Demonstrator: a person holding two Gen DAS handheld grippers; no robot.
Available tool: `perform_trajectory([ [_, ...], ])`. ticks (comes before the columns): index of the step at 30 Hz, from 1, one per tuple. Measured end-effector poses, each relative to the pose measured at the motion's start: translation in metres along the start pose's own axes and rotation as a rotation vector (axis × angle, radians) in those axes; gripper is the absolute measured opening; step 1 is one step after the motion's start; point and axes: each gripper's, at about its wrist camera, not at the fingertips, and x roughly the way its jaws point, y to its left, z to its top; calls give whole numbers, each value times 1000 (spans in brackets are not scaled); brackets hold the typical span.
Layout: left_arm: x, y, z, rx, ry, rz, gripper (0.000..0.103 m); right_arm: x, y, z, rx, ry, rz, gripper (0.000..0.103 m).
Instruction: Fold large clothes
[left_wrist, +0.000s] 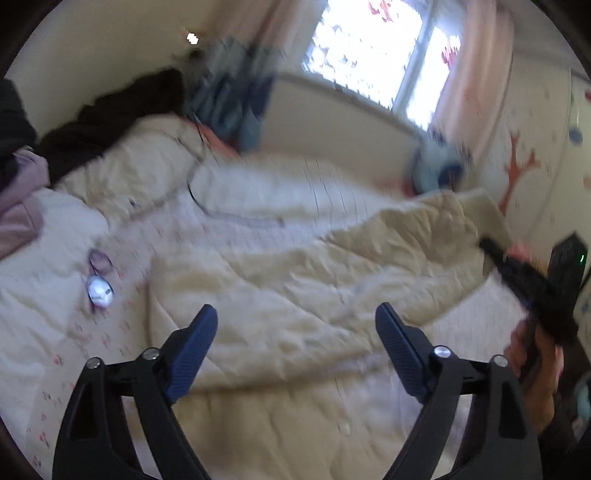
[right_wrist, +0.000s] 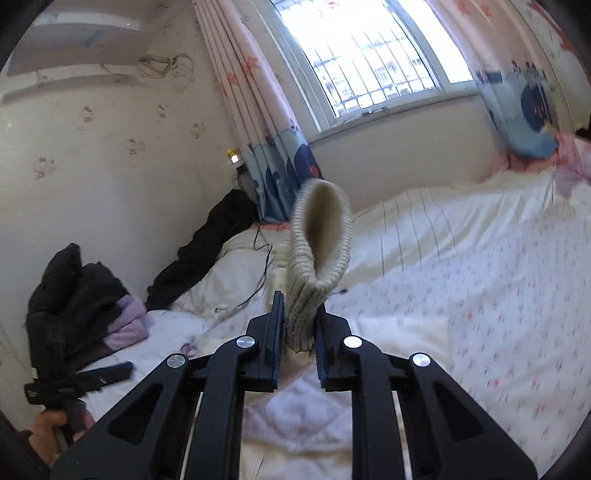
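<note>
Bed (left_wrist: 55, 332): floral sheet fills both views, blurred with motion.
Cream garment (left_wrist: 295, 277): spread mid-frame in left view, edges smeared.
Left gripper (left_wrist: 295, 325): jaws wide, nothing between.
Right gripper (right_wrist: 300, 325): clamped on ribbed cuff (right_wrist: 317, 236), rest hidden below.

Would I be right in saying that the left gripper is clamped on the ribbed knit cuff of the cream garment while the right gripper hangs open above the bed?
Not quite: the sides are swapped. The right wrist view shows the right gripper shut on the ribbed knit cuff. The left wrist view shows the left gripper open above the cream garment on the bed.
</note>
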Motion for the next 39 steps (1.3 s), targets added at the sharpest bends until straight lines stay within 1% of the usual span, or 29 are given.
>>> perform_trajectory([
  [1,3,5,3,-8,-19,5,91,6,-8,-2,13,15,-14,14],
  [3,26,18,5,-35,1,18,91,37,-50,-18,123,107,-80,14],
  [5,59,31,0,-86,63,33,91,65,-95,-50,244,229,-148,14],
  [7,93,44,-13,-119,160,68,91,89,-133,-87,339,361,-197,14],
  [8,114,53,-23,-134,237,112,91,90,-141,-95,368,378,-194,14],
  [9,127,59,-30,-140,286,137,91,90,-142,-96,379,378,-194,14],
  [10,128,59,-32,-135,293,149,91,88,-138,-92,363,362,-190,14],
  [12,110,55,-26,-128,208,136,91,79,-119,-74,275,298,-191,14],
  [13,102,54,-24,-131,165,124,91,76,-112,-69,246,278,-193,14],
  [14,95,55,-21,-128,131,134,91,78,-110,-68,237,278,-198,14],
  [15,99,58,-20,-126,142,169,92,82,-114,-73,248,296,-209,14],
  [16,111,64,-24,-133,205,194,92,81,-116,-78,262,320,-220,16],
  [17,125,71,-30,-143,280,199,92,88,-129,-92,294,375,-236,18],
  [18,143,77,-38,-135,375,196,92,93,-140,-103,324,403,-227,19],
  [19,146,78,-41,-106,392,200,92,91,-149,-109,352,423,-209,20],
  [21,129,78,-33,-114,391,188,92,90,-148,-104,341,436,-204,22],
  [22,113,79,-27,-132,386,171,92,85,-147,-99,335,429,-200,29],
  [23,88,80,-21,-140,359,147,92,77,-147,-92,343,425,-189,38],
  [24,60,81,-17,-132,332,136,92,68,-148,-87,353,427,-192,43],
  [25,38,81,-19,-123,320,134,92,51,-150,-81,368,418,-190,54],
  [26,0,86,-21,-110,314,128,92,37,-151,-75,375,407,-181,60],
  [27,-18,88,-25,-106,318,125,92,21,-151,-70,375,401,-165,63],
  [29,-68,101,-44,-115,334,118,94,-19,-147,-72,345,409,-136,77],
  [30,-91,111,-57,-137,342,117,96,-33,-145,-77,323,424,-133,80],
  [32,-118,127,-81,-191,365,118,96,-62,-145,-94,281,499,-120,80],
  [33,-128,133,-95,-231,373,112,96,-71,-147,-102,290,528,-105,80],
  [34,-139,142,-112,-295,380,89,96,-81,-150,-111,312,558,-89,80],
  [36,-151,148,-136,-366,389,42,96,-104,-156,-131,366,626,-60,80],
  [39,-157,144,-170,-405,414,-25,96,-131,-157,-148,428,681,-14,80],
])
